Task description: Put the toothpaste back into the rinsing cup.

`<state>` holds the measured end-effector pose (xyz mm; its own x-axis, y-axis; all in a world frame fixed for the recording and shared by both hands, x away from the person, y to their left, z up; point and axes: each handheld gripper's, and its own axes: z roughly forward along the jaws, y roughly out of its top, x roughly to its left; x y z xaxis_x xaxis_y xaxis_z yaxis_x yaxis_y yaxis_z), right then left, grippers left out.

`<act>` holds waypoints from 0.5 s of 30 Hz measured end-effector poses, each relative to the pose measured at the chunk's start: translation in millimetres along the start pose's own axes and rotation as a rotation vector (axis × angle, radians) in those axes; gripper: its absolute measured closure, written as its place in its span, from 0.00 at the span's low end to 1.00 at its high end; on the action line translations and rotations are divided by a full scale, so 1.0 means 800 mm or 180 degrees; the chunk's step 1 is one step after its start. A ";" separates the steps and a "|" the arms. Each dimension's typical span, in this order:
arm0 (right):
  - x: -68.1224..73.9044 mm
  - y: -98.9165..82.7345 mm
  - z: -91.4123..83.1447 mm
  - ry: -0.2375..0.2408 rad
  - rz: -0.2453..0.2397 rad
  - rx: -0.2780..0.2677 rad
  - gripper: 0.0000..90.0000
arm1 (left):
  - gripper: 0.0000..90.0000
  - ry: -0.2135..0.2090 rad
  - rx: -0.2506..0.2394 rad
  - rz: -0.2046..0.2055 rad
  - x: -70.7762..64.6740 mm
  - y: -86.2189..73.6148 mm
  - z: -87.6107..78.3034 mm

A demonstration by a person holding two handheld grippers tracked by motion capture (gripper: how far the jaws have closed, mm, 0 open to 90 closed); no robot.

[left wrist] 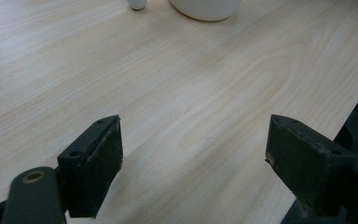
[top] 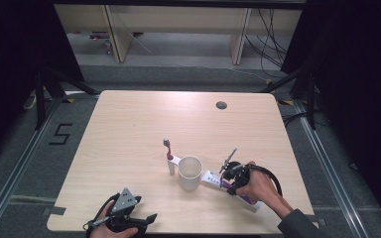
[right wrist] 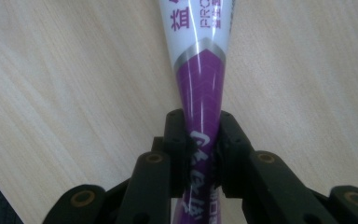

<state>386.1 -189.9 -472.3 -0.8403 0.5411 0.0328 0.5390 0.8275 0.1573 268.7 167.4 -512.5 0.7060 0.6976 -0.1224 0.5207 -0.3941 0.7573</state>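
A white cup (top: 190,172) stood upright on the pale wooden table (top: 129,129), just left of the right-hand gripper and up the table from the left one. Beside the cup, on its far-left side, a toothbrush (top: 168,154) stood upright, red-and-grey head on top, white base on the wood. Off towards the far edge, well beyond both grippers, a round cable hole (top: 222,105) sat in the tabletop. Left of the table, a black "5" (top: 60,134) was marked on the grey floor. Black cables (top: 268,39) trailed at the back right.
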 end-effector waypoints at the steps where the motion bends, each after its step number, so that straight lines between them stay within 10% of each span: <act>1: -0.001 0.001 0.000 0.0017 -0.0018 0.0036 0.85 | 0.21 0.0013 0.0004 -0.0009 0.000 0.000 0.000; 15: -0.001 0.012 0.004 0.0007 -0.0103 0.0275 0.86 | 0.21 0.0006 -0.0015 -0.0004 0.001 0.000 -0.001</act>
<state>392.4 -181.9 -474.0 -0.8575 0.5135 0.0313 0.5144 0.8545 0.0726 269.0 168.4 -512.4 0.7044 0.6991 -0.1223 0.5194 -0.3902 0.7603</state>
